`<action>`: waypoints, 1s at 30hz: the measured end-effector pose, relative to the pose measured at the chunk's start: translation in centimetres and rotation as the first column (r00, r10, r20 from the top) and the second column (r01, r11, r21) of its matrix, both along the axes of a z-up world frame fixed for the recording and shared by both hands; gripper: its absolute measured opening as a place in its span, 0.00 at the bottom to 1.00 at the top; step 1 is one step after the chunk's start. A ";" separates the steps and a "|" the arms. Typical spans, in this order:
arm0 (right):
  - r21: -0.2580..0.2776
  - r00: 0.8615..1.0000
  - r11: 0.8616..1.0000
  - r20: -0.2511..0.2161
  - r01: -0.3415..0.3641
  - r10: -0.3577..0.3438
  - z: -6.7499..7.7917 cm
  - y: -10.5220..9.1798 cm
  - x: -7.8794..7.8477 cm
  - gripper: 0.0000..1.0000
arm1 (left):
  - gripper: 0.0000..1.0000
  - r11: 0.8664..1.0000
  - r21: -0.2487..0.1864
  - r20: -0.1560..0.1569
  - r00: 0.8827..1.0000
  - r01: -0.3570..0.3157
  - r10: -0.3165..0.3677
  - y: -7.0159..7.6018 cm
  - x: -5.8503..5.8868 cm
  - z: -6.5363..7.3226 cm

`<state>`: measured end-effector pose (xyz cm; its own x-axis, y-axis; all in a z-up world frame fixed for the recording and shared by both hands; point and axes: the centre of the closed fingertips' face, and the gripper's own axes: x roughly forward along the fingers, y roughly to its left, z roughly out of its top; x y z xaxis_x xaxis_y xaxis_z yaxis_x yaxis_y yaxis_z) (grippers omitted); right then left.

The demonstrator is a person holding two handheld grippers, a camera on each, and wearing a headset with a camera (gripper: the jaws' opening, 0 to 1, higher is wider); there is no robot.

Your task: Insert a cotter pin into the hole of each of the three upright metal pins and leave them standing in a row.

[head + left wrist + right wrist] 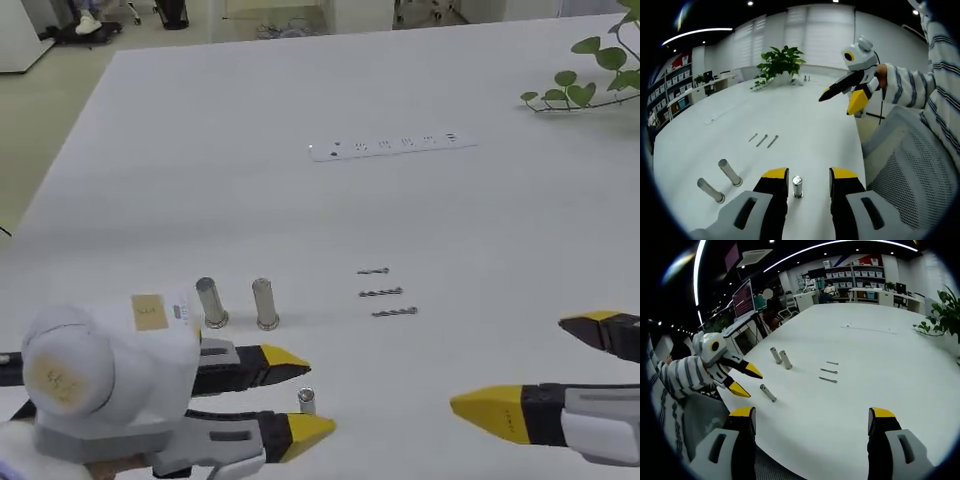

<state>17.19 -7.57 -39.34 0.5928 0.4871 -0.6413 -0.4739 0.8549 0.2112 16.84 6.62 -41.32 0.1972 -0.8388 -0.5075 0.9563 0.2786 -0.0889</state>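
White desk (pixel 300 220) runs across an open office, with a power strip (pixel 390 145) lying at the upper middle of the head view and a leafy plant (pixel 590 75) at the upper right. Left of centre, a first metal pin (pixel 211 302) and a second metal pin (pixel 265 303) stand upright side by side, close but apart. Right of them, three cotter pins (pixel 381 292) lie on the desk in a short column, one below another, none of them in a pin.

At the lower left, the left claw (pixel 308 397) sits fairly narrow, its yellow tips either side of a third metal pin (pixel 306 401). This pin stands between the jaws, with a gap showing on each side in the left gripper view. At the lower right, the right claw (pixel 510 362) is spread wide and holds nothing.
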 end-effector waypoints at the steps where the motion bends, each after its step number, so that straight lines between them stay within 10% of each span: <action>1: -0.002 1.000 1.000 -0.001 -0.002 0.002 0.0 -0.1 0.0 0.92 | 0.31 1.000 -0.003 -0.006 1.000 -0.009 0.009 0.1 -0.1 0.1; 11: -0.003 1.000 1.000 0.017 0.011 -0.011 0.4 -1.1 0.9 0.91 | 0.49 0.994 -0.035 -0.049 0.994 -0.103 0.102 1.9 -0.6 0.1; 19: -0.022 1.000 1.000 0.023 0.000 0.001 0.8 -2.0 1.8 0.91 | 0.60 0.961 -0.119 -0.100 0.966 -0.248 0.237 4.0 -0.1 1.3; 30: -0.084 0.996 0.992 -0.011 -0.092 0.091 0.4 -1.9 2.4 0.91 | 0.77 0.940 -0.104 -0.106 0.943 -0.325 0.314 6.1 -0.2 0.5</action>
